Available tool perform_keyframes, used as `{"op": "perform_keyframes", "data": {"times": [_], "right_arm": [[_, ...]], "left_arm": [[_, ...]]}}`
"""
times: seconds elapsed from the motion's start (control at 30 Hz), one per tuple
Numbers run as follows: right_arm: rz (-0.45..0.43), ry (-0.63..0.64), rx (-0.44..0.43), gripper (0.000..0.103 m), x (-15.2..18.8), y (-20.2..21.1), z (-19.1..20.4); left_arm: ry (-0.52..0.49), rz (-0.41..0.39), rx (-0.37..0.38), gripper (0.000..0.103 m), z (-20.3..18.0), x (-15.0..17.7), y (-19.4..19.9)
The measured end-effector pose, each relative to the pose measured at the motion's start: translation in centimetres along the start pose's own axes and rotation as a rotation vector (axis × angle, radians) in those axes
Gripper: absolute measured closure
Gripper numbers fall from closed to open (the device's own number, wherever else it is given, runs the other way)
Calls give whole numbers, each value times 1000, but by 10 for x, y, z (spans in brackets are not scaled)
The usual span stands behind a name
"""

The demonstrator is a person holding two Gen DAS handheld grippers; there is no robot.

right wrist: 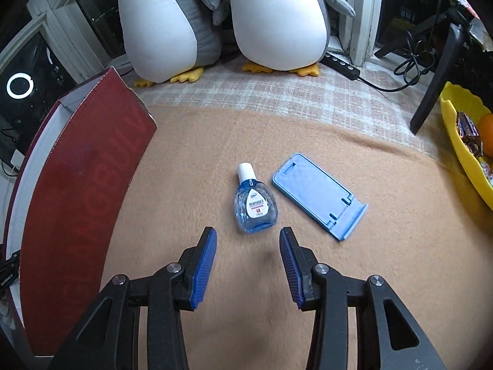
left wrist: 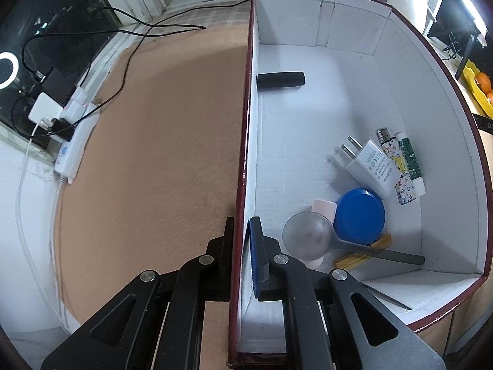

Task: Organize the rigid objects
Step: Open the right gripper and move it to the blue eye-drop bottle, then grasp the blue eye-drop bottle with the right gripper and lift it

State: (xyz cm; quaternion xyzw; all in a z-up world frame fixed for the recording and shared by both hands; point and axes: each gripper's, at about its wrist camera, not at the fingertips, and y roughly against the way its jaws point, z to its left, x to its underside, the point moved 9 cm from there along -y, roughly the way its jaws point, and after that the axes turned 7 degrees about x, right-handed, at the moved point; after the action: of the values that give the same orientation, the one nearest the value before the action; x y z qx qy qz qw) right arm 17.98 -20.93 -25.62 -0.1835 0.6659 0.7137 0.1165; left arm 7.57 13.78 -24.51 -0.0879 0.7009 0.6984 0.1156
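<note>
1. The pink item in the box lay mostly hidden under the blue lid and the magnifier.
2. The yellow piece showed only its ends beneath the magnifier's handle.
3. Print on the eye-drop bottle was too small to read.
4. The picture's edge cut off both penguin plushes and the yellow tray.
5. The box wall hid the left gripper's far finger pad.

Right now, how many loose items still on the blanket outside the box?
2. The eye-drop bottle lies just ahead of the open right gripper; the blue phone stand lies beside it on the right. Others may sit out of view.
</note>
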Motion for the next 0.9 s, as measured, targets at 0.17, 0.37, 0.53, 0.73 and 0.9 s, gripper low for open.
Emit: {"op": "perform_keyframes", "data": {"times": [0.17, 0.37, 0.53, 0.73, 0.9], "right_arm": [[8, 11, 7, 64, -6, -10, 2], [17, 33, 27, 64, -8, -19, 4], [16, 67, 60, 70, -8, -22, 10], [20, 117, 105, 76, -7, -24, 15], [16, 104, 97, 76, -4, -20, 17]], "left_arm": [[8, 6, -7, 95, 1, 0, 0], [10, 10, -10, 95, 3, 0, 0], [13, 8, -4, 95, 2, -1, -1], [17, 6, 6, 95, 3, -2, -4], [15, 2, 17, 95, 3, -2, -6]]}}
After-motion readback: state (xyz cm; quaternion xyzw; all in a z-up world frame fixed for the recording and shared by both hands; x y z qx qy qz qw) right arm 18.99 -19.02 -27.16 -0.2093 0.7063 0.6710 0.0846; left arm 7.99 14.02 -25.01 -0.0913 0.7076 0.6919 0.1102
